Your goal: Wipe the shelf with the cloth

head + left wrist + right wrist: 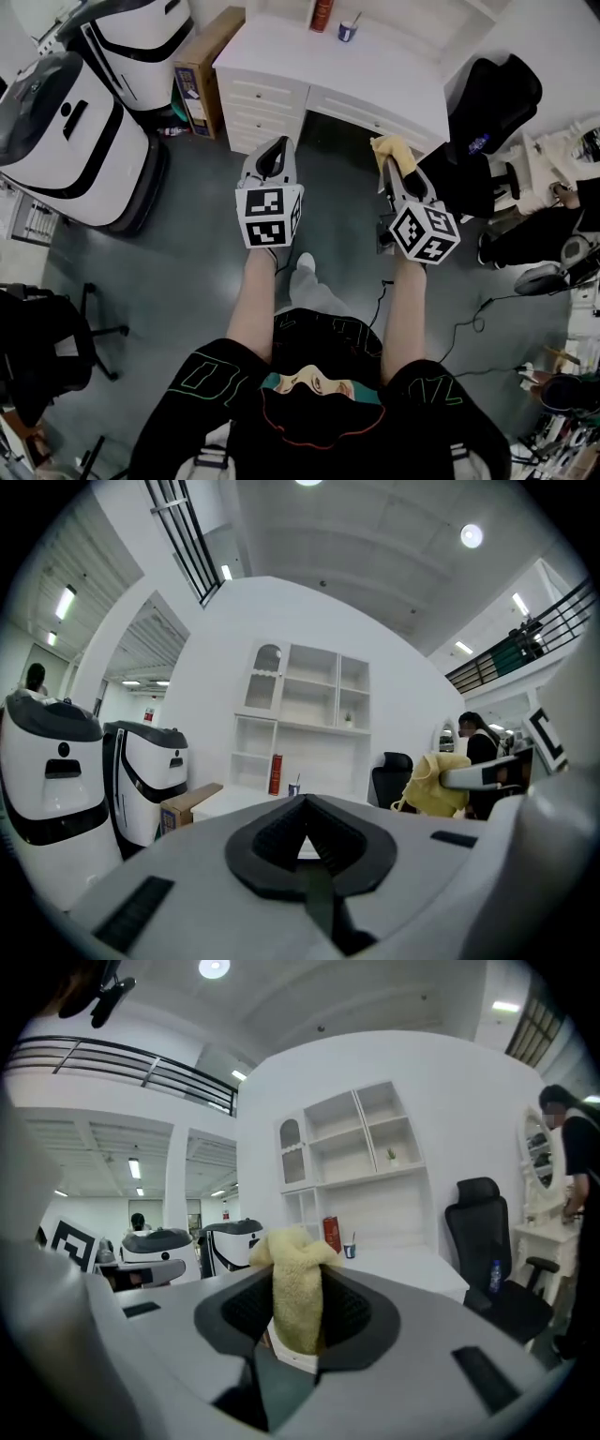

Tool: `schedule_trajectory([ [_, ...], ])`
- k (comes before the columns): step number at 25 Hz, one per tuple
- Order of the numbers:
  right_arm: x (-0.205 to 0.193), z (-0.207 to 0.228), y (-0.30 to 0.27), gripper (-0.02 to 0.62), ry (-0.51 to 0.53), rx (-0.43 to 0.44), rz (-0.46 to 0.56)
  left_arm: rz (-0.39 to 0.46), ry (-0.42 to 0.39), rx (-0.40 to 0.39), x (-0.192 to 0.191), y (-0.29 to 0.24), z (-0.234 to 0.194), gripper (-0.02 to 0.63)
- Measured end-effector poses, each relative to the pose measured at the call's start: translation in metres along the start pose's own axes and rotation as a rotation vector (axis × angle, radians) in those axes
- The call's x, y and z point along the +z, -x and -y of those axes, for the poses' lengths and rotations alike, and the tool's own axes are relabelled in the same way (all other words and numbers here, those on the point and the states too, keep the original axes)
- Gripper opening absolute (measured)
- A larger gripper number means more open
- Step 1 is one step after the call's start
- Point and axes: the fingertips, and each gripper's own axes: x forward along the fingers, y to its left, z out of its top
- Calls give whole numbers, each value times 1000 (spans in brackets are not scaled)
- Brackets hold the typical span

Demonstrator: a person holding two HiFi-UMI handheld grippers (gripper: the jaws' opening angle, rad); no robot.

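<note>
Pinching the yellow cloth (296,1274), right claw (298,1321) is clamped; left claw (306,827) seems closed.

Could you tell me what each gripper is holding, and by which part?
The right gripper pinches the yellow cloth by a bunched fold; the left gripper is shut, empty.
</note>
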Motion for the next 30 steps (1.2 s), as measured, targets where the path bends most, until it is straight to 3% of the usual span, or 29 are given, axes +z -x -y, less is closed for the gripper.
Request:
schedule_trajectory([
  [6, -3, 27, -65, 126, -108, 47, -10, -54, -27, 25, -6, -57, -11, -2],
  [10, -14, 53, -102, 126, -159, 33, -39, -84, -37, 7, -10, -99, -8, -2],
  [14, -22, 83, -139, 126, -160, 31, -76, -108, 7, -10, -21, -144, -3, -2],
  [18, 3, 118, -169, 126, -174, 22, -48, -110, 7, -11, -18, -188, 4, -2],
  [24, 54, 149, -216, 126, -137, 45, 29, -39, 13, 0, 16, -247, 3, -2],
  [30, 65, 154, -255, 126, -138, 93, 42, -10, 20, 37, 32, -272, -10, -2],
])
